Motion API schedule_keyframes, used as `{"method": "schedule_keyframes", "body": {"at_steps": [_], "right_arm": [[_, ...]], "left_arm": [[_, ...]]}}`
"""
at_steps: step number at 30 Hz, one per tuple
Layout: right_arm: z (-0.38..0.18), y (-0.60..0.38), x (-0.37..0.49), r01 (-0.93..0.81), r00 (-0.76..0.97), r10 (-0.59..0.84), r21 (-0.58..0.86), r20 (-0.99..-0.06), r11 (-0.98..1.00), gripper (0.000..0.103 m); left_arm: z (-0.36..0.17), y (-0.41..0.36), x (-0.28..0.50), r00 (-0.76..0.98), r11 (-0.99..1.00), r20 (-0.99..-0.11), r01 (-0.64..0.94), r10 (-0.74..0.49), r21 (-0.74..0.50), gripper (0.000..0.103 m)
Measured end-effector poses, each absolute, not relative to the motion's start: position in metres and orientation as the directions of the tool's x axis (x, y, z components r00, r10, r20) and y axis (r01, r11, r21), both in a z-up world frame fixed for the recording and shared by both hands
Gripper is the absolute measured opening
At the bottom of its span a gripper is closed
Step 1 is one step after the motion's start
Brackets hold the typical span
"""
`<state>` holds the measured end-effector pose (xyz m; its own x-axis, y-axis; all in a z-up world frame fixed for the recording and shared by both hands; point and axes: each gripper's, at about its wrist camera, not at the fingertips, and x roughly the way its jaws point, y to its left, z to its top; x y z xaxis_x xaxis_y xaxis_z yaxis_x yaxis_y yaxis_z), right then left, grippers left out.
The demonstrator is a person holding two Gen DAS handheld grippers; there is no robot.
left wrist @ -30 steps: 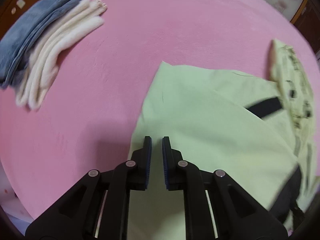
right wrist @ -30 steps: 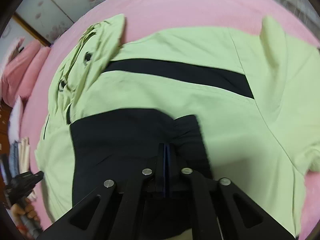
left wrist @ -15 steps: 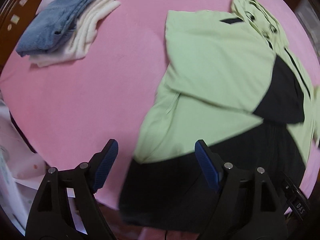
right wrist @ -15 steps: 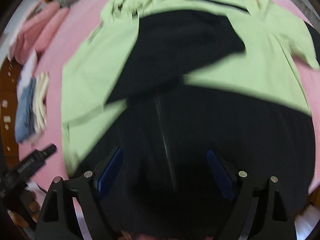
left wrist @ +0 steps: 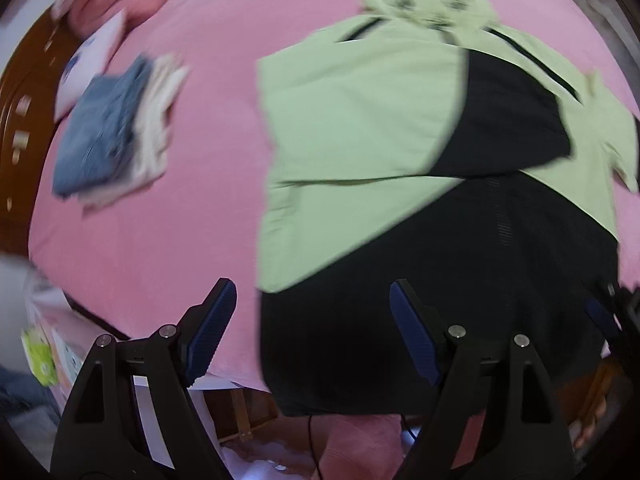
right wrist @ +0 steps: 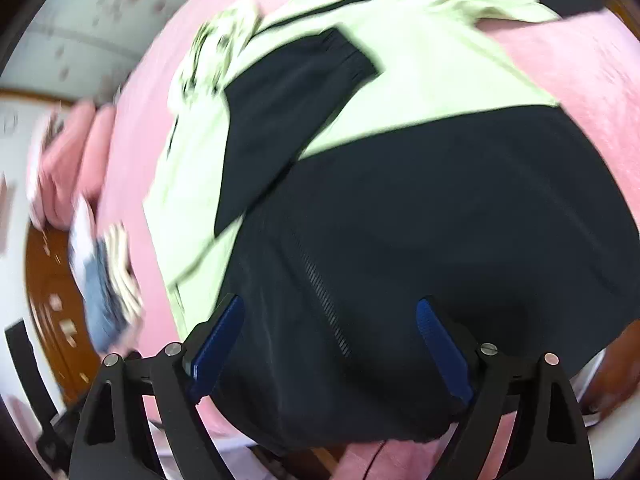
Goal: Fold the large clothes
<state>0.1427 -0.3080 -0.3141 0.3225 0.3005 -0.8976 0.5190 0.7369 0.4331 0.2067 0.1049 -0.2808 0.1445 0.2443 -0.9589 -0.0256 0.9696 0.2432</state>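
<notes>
Pink bedding (left wrist: 168, 240) fills both views. Nearest, at the bottom of the frame, the left gripper (left wrist: 312, 332) has just spread its jaws apart with nothing clamped; the right gripper (right wrist: 330, 344) has been opening too, also empty. Beyond them lies the green and black jacket (left wrist: 360, 120), sleeves folded in. Farther, upper left, sits a stack of folded clothes (left wrist: 108, 136).

Pink bed sheet (left wrist: 168, 248), folded blue + cream stack (left wrist: 116, 136) nr wooden headboard (left wrist: 20, 128), pink pillows (right wrist: 68, 160).
</notes>
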Motion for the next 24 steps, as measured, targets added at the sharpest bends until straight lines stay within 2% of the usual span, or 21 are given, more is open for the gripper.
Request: {"method": "schedule_keyframes", "body": {"at_steps": [6,15,18,21,24], "right_arm": [[-0.329,-0.396,0.123,0.618,0.381,0.321,0.497,-0.867,0.61,0.091],[-0.336,-0.578,0.075,0.727,0.413,0.321,0.52,-0.853,0.448,0.091],[-0.336,-0.642,0.068,0.736,0.435,0.294,0.524,-0.851,0.428,0.091],[-0.342,-0.711,0.076,0.75,0.477,0.247,0.538,-0.843,0.385,0.089],[-0.348,-0.77,0.085,0.761,0.516,0.209,0.556,-0.831,0.334,0.082]], "left_arm": [[-0.284,-0.027,0.222,0.144,0.96,-0.962,0.122,0.233,0.251,0.077],[-0.319,-0.22,0.264,0.056,0.98,-0.99,0.145,0.129,0.136,0.077],[-0.332,-0.28,0.276,0.044,0.97,-0.987,0.182,0.153,0.159,0.077],[-0.339,-0.324,0.285,0.028,0.975,-0.991,0.182,0.127,0.13,0.077],[-0.346,-0.354,0.291,0.004,0.977,-0.993,0.177,0.117,0.115,0.077]]}}
